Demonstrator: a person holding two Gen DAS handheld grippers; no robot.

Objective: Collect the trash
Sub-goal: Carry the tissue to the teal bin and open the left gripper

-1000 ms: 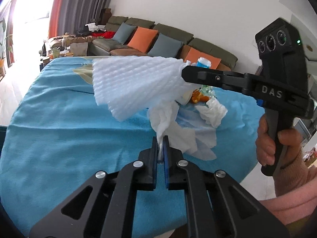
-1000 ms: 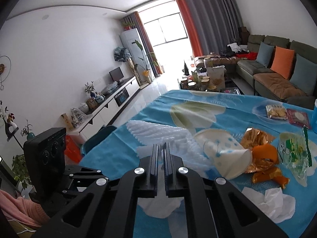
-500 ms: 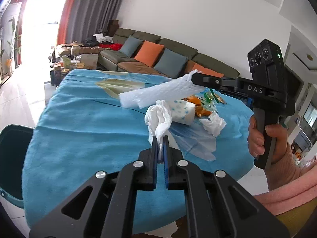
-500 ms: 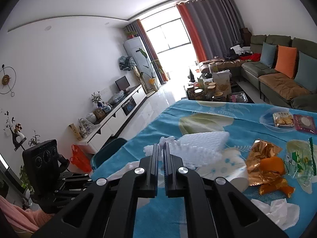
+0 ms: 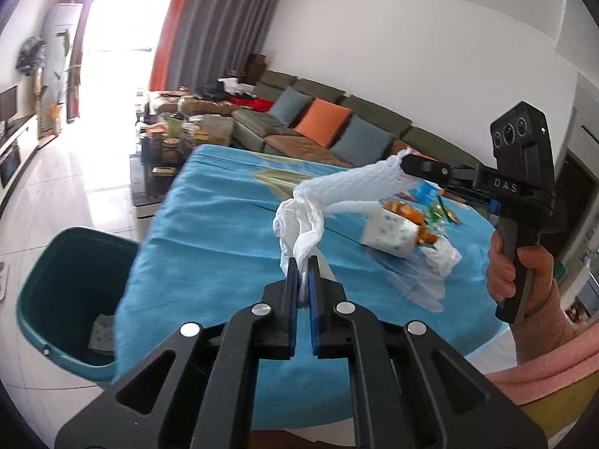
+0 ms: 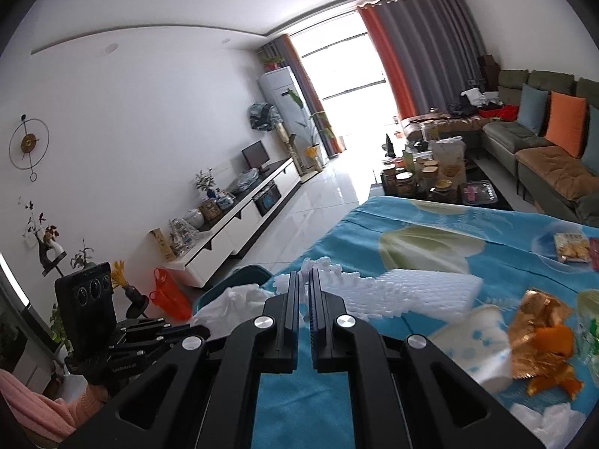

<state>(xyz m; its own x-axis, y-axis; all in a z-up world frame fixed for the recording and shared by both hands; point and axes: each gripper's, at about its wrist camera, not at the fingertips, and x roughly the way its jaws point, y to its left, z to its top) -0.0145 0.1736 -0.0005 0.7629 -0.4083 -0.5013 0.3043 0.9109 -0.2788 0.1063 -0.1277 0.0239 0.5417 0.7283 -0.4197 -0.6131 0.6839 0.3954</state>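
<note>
Compared with one second earlier, your left wrist view now takes in the teal bin (image 5: 71, 299) on the floor at the table's left edge; before, only a sliver of it showed. The table (image 5: 209, 247) with its blue cloth sits farther back in that view, and more floor is visible. The foam net (image 5: 359, 187) hangs as a narrower, stretched strip where it earlier spread wide like a fan, and it is lifted clear of the cloth.

Count of items, largest first:
- One table, blue cloth.
- One teal bin, with one piece of paper lying inside.
- One foam net, white, clamped at its end in your right gripper (image 5: 406, 161); the same net shows just ahead of the closed jaws in the right wrist view (image 6: 393, 292).
- One paper cup (image 5: 389, 235), white with blue dots, lying on its side on the cloth.
- Two white tissues: one tissue (image 5: 299, 224) is pinched in your left gripper (image 5: 306, 273), held above the near table edge; the other tissue wad (image 5: 443, 258) lies on the cloth beside the cup.
- One heap of orange peel (image 6: 554, 344) with a foil wrapper, beside the cup.
</note>
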